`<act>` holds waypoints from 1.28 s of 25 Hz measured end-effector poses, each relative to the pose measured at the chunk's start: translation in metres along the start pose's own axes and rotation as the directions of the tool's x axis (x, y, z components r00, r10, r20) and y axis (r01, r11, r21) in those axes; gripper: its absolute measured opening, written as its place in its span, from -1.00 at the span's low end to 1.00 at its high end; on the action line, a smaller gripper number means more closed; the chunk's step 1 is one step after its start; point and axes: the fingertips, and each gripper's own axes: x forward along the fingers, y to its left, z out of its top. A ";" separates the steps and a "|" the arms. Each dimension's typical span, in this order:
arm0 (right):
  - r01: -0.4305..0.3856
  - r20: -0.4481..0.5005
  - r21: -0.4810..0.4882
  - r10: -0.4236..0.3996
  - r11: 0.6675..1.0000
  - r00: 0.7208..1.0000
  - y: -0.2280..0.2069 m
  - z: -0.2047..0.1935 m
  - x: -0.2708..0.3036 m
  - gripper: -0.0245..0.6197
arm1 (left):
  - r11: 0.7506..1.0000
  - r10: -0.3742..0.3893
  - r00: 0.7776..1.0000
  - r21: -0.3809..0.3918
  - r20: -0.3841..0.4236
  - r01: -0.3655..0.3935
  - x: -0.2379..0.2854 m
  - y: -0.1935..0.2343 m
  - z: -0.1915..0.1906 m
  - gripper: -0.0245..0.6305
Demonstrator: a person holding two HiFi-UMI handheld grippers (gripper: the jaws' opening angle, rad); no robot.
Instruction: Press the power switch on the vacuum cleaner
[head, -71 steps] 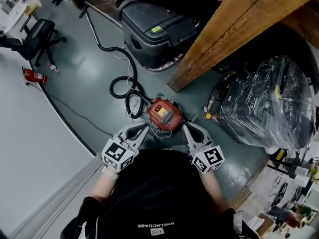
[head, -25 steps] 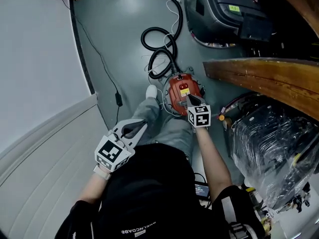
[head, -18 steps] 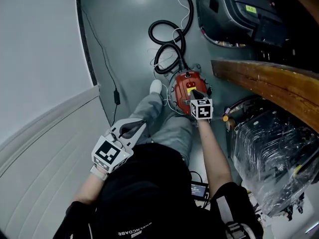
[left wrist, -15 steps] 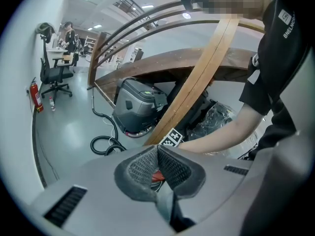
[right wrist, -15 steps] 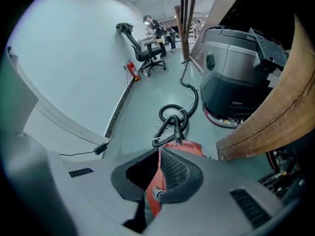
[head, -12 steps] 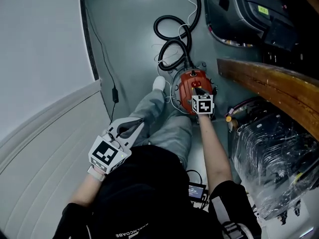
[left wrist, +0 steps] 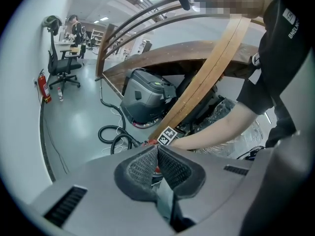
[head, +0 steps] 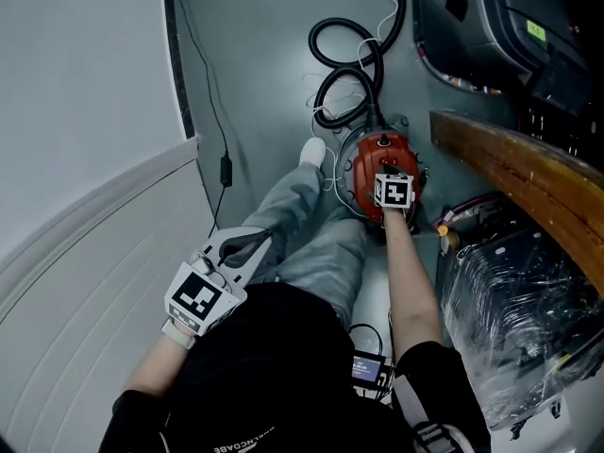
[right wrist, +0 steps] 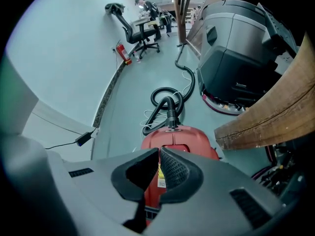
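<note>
The red vacuum cleaner (head: 370, 159) lies on the grey floor beside the person's outstretched leg, with its black hose (head: 351, 62) coiled beyond it. My right gripper (head: 388, 170) is shut, arm stretched out, its tips down over the top of the vacuum cleaner (right wrist: 179, 137) next to a yellow label (right wrist: 159, 173). The switch itself is hidden under the jaws. My left gripper (head: 259, 244) is shut and empty, held back near the person's knee. In the left gripper view my left gripper (left wrist: 157, 149) points toward the right forearm.
A large grey machine (right wrist: 241, 48) stands just past the vacuum. A wooden beam (head: 514, 163) runs at the right, above a plastic-wrapped bundle (head: 524, 300). A wall (head: 85, 111) and a thin cable with an adapter (head: 226, 170) lie left. A white shoe (head: 313, 151) touches the vacuum's side.
My right gripper has reached out from beside the body onto the vacuum's top and stays there. The left gripper has hardly moved. The head view has shifted, the vacuum sliding right.
</note>
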 end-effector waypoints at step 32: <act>-0.022 0.045 0.077 0.018 0.997 0.999 0.023 0.030 -0.072 -0.84 | 0.996 -0.077 0.996 0.050 0.053 0.075 -0.011 0.003 0.021 -0.88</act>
